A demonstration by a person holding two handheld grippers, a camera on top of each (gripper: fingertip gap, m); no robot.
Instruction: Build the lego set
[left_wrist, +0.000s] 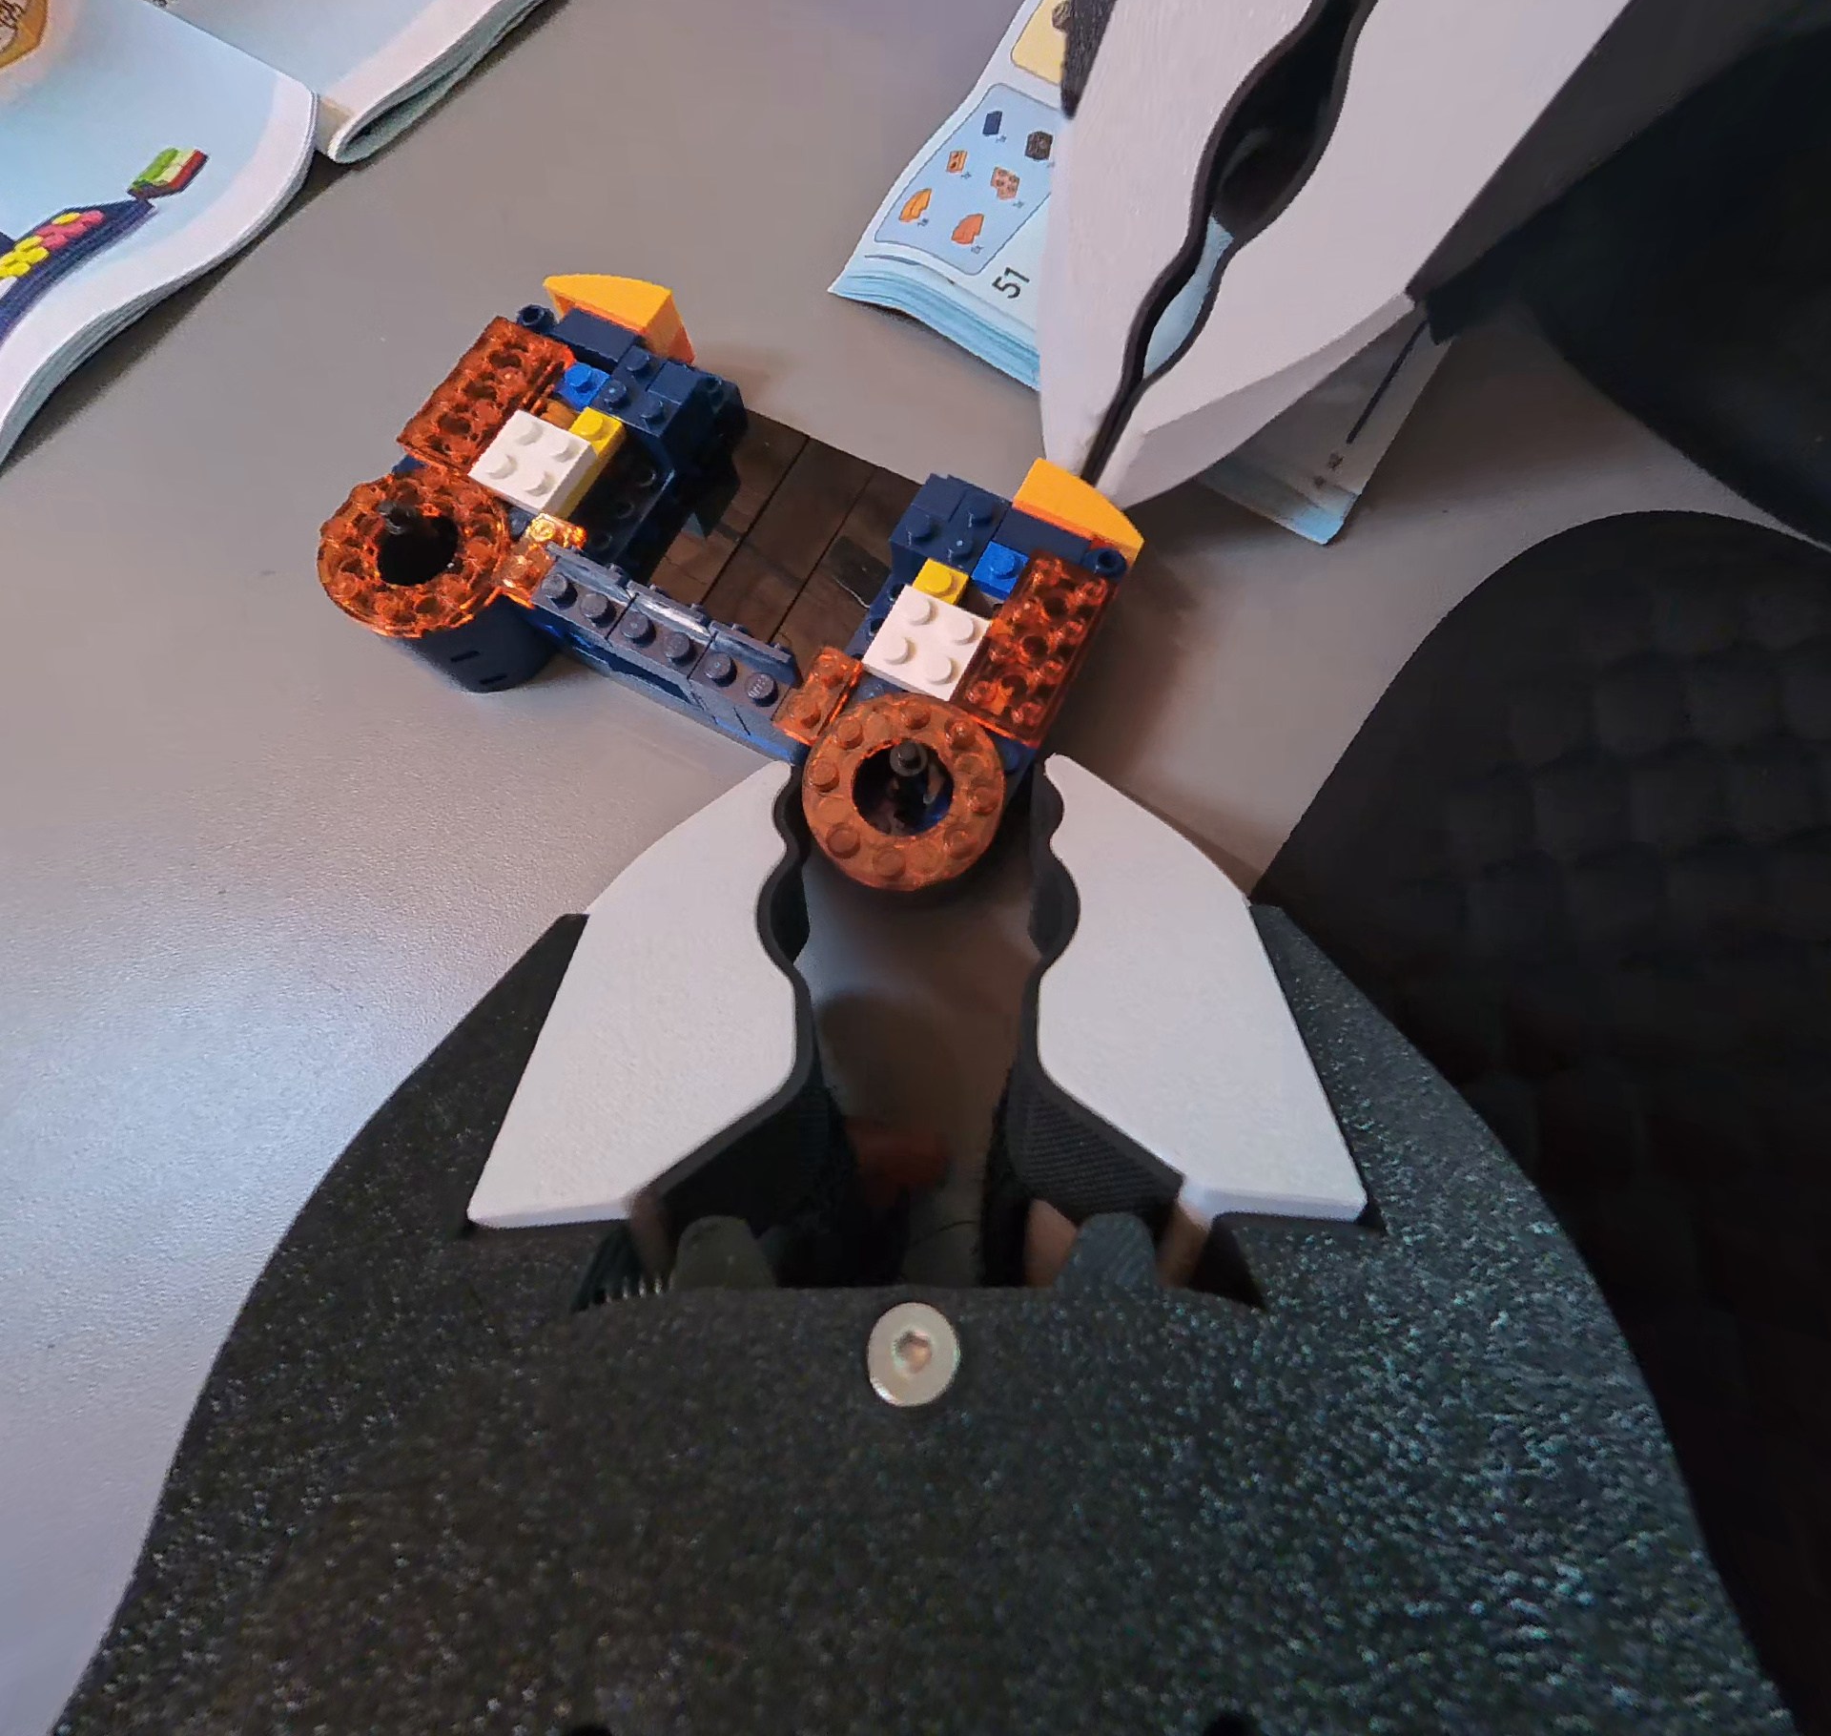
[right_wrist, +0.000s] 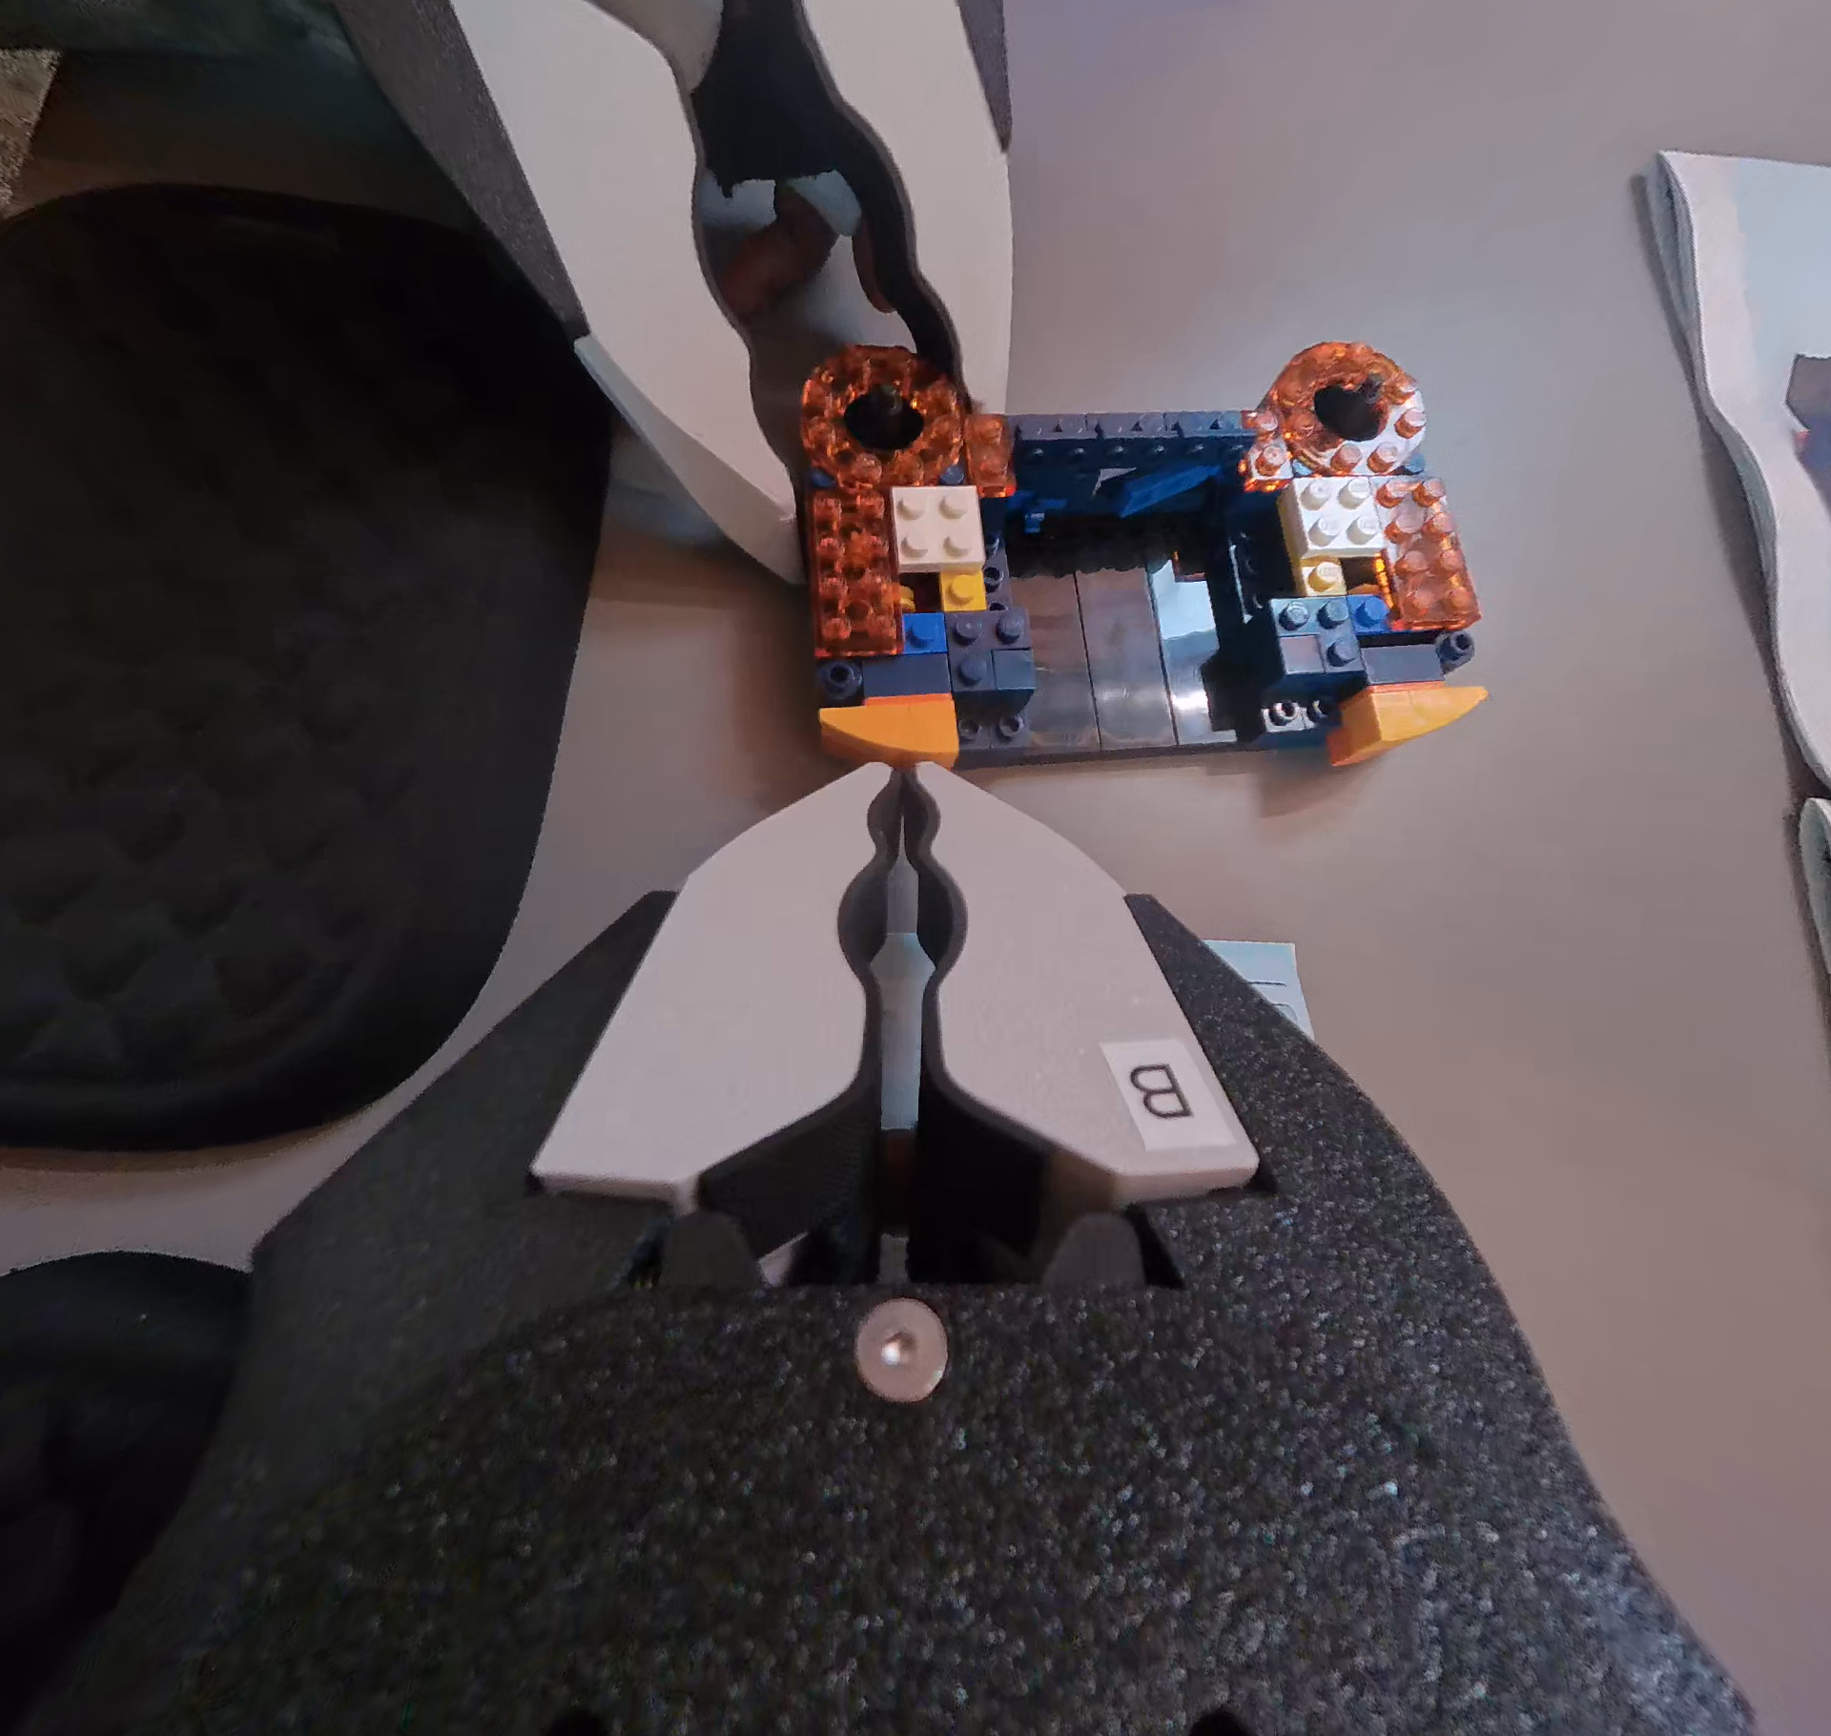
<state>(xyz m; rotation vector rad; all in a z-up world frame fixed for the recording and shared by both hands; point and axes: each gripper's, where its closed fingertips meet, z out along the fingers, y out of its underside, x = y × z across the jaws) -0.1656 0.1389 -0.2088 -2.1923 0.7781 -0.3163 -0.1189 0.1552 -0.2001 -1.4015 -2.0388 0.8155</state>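
The left gripper (left_wrist: 916,797) is gripping a brick model (left_wrist: 753,539) that is sitting on the grey surface (left_wrist: 248,846): its fingers (left_wrist: 694,896) are standing partly open around the round tower capped by a clear orange ring (left_wrist: 907,797) at the model's near corner, with the dark pads appearing to press the tower's sides. The model is built of dark blue bricks with white, yellow and clear orange pieces, a second orange ring (left_wrist: 406,549) at its far end and an orange wedge (left_wrist: 1080,499) at each rear corner. The right gripper (right_wrist: 902,777) is resting with its fingers (right_wrist: 793,896) shut together on nothing, their tips touching or just short of the nearer orange wedge (right_wrist: 892,727). Open booklets (left_wrist: 149,182) are lying on the surface beyond the model, and a black quilted cushion (right_wrist: 248,648) is lying just beside it.
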